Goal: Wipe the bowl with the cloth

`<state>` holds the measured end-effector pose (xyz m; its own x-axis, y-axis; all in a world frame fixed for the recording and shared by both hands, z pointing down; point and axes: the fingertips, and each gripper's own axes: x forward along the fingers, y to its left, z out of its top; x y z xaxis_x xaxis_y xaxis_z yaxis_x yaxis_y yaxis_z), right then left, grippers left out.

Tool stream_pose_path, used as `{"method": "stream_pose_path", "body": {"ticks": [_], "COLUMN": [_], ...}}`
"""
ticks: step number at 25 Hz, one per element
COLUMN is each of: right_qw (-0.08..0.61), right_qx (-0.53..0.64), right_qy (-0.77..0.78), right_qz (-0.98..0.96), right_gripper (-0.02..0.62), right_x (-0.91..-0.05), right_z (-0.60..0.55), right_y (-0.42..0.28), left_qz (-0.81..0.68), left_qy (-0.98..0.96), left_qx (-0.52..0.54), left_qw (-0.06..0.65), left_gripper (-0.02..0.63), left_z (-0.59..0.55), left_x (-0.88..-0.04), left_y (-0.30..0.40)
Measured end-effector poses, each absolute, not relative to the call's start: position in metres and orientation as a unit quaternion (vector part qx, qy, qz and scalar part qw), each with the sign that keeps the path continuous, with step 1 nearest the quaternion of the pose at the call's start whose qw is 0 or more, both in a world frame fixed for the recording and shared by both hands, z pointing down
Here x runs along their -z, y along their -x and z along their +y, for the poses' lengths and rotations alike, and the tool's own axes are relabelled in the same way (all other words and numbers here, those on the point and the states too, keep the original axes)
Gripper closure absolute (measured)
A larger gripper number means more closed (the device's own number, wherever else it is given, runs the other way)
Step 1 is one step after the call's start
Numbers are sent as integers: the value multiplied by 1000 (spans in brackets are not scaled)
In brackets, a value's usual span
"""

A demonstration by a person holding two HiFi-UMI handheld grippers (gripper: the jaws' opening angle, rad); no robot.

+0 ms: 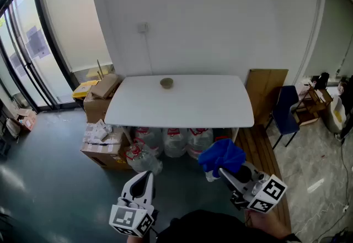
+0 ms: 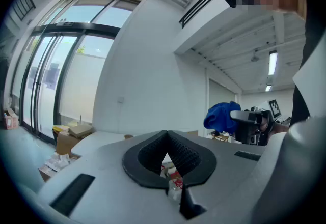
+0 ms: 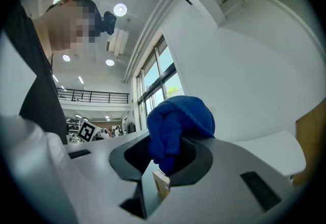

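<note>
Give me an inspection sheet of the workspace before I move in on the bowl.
Surface: white table, bare except for the bowl.
Job's things: bowl near the table's far edge; blue cloth bunched in the right gripper.
Clutter: cardboard boxes left of the table, filled plastic bags under it.
Grippers: left gripper shut, empty; right gripper shut on the blue cloth; both short of the table.
Cables: one cord hanging behind the table.
Surroundings: blue chair and wooden board at right, glass doors at left.

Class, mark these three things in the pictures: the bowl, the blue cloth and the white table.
bowl (image 1: 166,82), head view, the middle of the bowl.
blue cloth (image 3: 179,118), right gripper view, the middle of the bunched fold.
white table (image 1: 187,106), head view, bare top.
</note>
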<state>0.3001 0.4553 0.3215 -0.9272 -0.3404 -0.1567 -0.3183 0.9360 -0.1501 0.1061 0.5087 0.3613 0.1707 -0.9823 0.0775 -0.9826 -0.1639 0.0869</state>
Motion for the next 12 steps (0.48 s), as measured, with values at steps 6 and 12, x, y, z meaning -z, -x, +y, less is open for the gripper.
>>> {"method": "stream_pose_path", "body": {"ticks": [6,12], "right_qw": [88,84], "right_qx": [61,63], "right_qy": [169,168], "right_qz": [980,980], "right_gripper": [528,529], "right_x": [-324,-324], "right_z": [455,455], "right_y": [-300,-298], "left_qz": [-644,-643], "left_qy": [-763,-764], "left_qx": [-4,-2], "left_qw": [55,56], "left_gripper": [594,594], "left_z": [509,509], "left_x": [-361,-361], "left_y": [-108,-107]}}
